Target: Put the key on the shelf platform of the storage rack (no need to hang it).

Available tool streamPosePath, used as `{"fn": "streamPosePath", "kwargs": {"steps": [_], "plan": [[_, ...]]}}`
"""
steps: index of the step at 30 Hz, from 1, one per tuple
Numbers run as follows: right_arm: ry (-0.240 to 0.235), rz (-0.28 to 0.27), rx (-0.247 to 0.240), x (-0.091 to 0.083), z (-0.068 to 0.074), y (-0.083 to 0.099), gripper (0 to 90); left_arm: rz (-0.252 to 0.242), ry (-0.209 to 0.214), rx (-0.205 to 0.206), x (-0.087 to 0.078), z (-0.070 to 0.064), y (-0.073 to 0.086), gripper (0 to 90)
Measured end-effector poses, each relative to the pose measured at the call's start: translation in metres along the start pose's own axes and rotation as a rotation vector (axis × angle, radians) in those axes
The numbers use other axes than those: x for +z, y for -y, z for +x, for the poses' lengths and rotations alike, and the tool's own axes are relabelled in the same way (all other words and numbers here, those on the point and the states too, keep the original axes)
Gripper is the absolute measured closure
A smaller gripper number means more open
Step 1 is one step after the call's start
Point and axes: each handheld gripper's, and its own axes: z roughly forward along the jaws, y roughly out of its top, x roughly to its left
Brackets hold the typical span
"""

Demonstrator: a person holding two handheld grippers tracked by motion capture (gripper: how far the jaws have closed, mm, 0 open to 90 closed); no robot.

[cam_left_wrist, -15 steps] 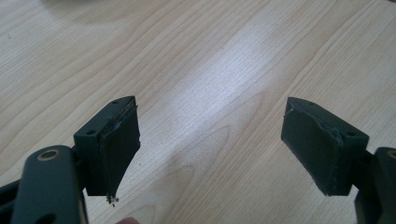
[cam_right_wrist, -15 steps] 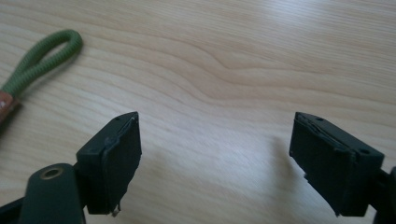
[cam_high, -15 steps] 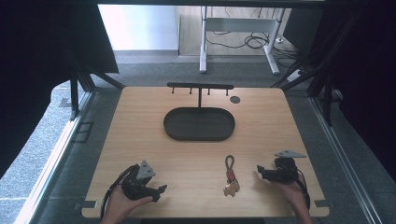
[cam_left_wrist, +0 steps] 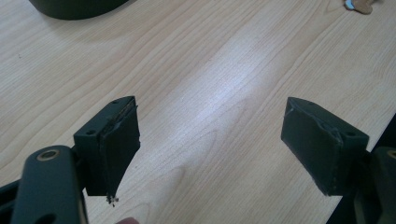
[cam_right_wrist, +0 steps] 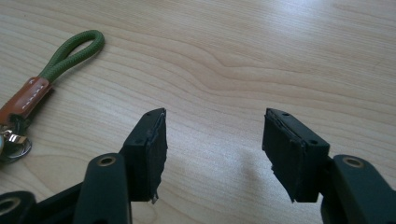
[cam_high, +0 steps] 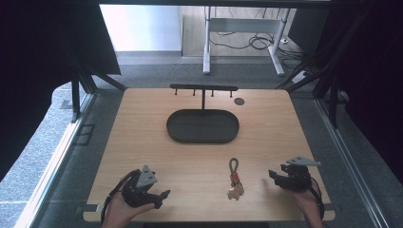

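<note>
Keychain (cam_high: 234,179) btwn both tongs, bare wood around, near front edge.

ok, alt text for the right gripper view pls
The right gripper hovers open over a light wooden table, its two black jaws wide apart with nothing between them. At the left edge lies a keychain with a green cord loop, a brown leather band and a metal ring, apart from the jaws.

Wooden table (cam_high: 142,142) bears tray (cam_high: 202,126), keychain (cam_high: 234,178).
</note>
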Motion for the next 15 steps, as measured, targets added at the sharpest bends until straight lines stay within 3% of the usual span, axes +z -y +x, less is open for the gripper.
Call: {"fn": "streamPosePath", "kwargs": {"steps": [11,15], "plan": [[-0.048,0.04,-0.038,-0.0026,0.0,0.0033,65.9,0.004,0.0,0.002,0.0024,0.0027,-0.0026,20.0],[-0.045,0.046,-0.046,-0.0052,0.001,0.002,71.8,0.005,0.006,0.003,0.0036,0.0029,-0.0031,20.0]]}}
